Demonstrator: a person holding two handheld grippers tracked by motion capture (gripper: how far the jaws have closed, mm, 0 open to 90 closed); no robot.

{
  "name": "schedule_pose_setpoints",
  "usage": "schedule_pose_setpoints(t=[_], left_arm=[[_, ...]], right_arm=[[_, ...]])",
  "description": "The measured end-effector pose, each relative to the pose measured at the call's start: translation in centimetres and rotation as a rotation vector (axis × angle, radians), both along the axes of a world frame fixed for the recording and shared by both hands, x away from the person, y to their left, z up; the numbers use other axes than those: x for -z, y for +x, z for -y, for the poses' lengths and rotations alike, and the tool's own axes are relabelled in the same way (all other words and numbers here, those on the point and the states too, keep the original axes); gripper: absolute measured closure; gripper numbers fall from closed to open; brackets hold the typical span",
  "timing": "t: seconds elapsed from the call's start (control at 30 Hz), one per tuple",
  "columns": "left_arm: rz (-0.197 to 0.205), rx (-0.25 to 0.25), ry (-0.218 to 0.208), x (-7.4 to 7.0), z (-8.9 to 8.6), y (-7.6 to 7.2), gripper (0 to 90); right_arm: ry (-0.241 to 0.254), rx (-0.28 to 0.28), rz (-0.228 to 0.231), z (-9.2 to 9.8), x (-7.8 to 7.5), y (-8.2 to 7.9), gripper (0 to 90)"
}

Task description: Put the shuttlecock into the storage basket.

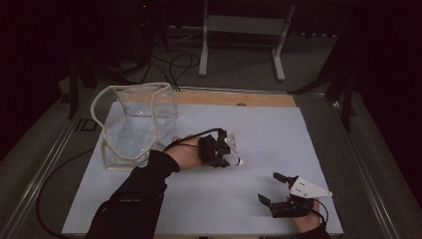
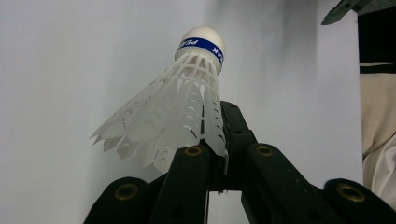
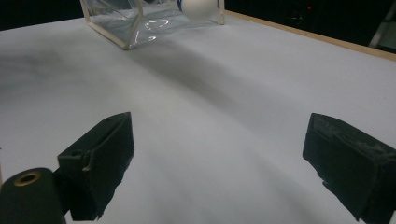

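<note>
Carrying the shuttlecock (image 2: 187, 107), my left gripper (image 1: 222, 149) clamped on its skirt; next I lift it over the clear bag (image 1: 134, 124) at upper left, right gripper (image 1: 278, 191) spread idle.

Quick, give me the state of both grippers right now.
Left gripper: shut on the shuttlecock, pinching the edge of its white skirt.
Right gripper: open, nothing between its fingers.

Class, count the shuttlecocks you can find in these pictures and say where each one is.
1. The shuttlecock is clamped by its skirt in the left tool, above the white table beside the clear bag.
</note>
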State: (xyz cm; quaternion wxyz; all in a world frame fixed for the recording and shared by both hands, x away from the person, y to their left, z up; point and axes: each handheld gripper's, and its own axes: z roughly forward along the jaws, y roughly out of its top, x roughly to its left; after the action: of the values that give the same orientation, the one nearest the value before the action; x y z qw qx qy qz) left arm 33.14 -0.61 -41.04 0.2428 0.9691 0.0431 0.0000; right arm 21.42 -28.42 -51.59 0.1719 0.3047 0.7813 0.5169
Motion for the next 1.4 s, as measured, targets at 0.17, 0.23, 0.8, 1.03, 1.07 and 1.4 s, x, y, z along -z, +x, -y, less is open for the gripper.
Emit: schedule_pose_setpoints(t=[0.17, 0.23, 0.8, 1.03, 1.07, 1.4], left_arm=[[0.001, -0.004, -0.003, -1.1, -0.6, -0.2, 90.0], [-0.004, -0.004, -0.008, -1.6, -0.9, -0.3, 90.0], [-0.006, -0.008, -0.056, -4.4, -3.0, -0.5, 90.0], [-0.001, -0.004, -0.066, -5.3, -3.6, -0.7, 90.0], [-0.007, -0.003, -0.065, -5.5, -3.6, -0.7, 90.0], [0.005, -0.009, -0.074, -6.9, -4.7, -0.8, 90.0]], right_arm=[[0.001, -0.004, 0.001, -0.1, 0.0, 0.0, 8.6], [0.001, -0.004, 0.002, -0.1, 0.0, 0.0, 8.7], [0.001, -0.005, 0.002, -0.1, 0.0, 0.1, 8.7], [0.000, -0.003, -0.001, -0.1, 0.0, 0.1, 8.6], [-0.001, -0.003, 0.001, -0.1, -0.1, 0.1, 8.6], [0.000, -0.004, -0.001, -0.2, -0.1, 0.1, 8.7]])
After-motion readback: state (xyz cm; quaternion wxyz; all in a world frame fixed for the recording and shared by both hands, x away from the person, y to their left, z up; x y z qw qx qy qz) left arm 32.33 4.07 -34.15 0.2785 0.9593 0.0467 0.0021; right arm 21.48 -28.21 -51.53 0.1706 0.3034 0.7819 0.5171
